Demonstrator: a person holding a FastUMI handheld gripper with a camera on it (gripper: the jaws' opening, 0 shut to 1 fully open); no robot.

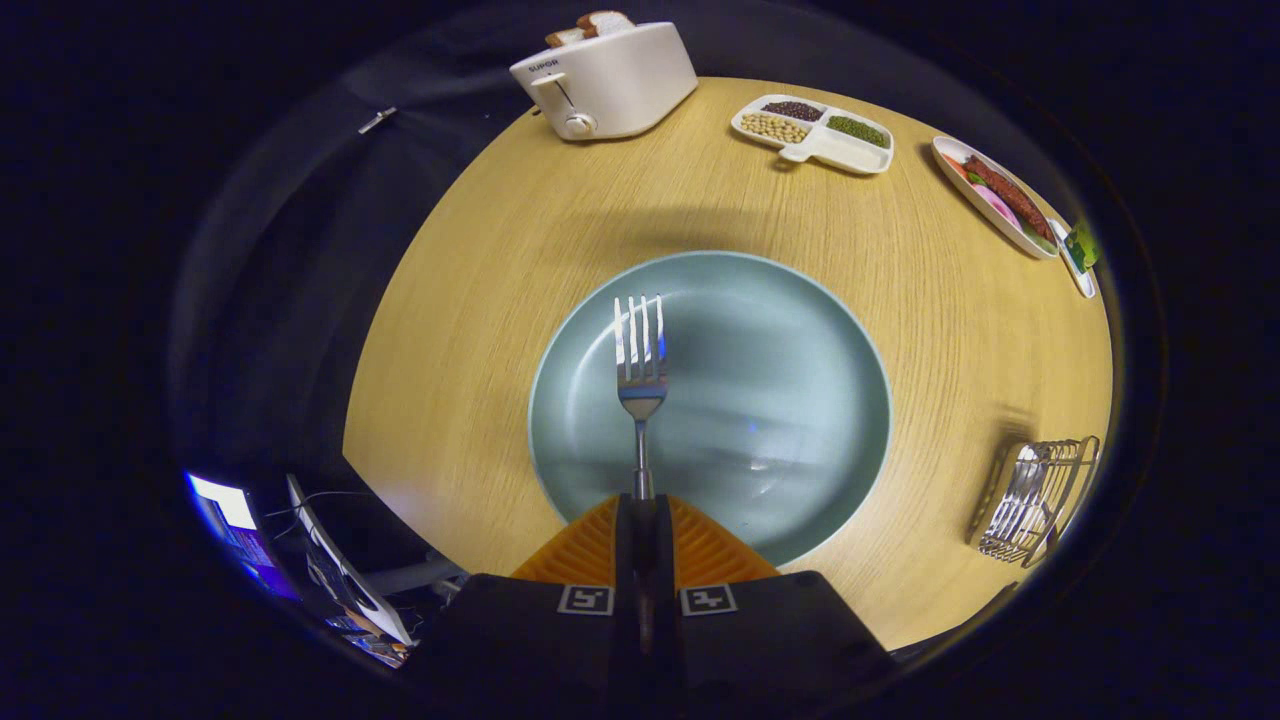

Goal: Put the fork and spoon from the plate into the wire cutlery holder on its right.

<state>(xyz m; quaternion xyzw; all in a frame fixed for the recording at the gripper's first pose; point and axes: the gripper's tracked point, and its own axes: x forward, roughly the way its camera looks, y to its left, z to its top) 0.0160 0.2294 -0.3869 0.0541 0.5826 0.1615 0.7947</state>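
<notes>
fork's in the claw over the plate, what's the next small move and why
Probably swing right toward the wire cutlery holder. The claw is shut on the fork by its handle, tines pointing ahead over the plate, and the holder stands on the table right of the plate.

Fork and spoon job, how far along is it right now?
Probably half done: the wire cutlery holder already has cutlery in it, likely the spoon, and the plate is otherwise bare. In hand: the gripper is shut on the fork, handle between the fingers, tines out over the plate. Left: carry the fork right and drop it into the holder.
</notes>
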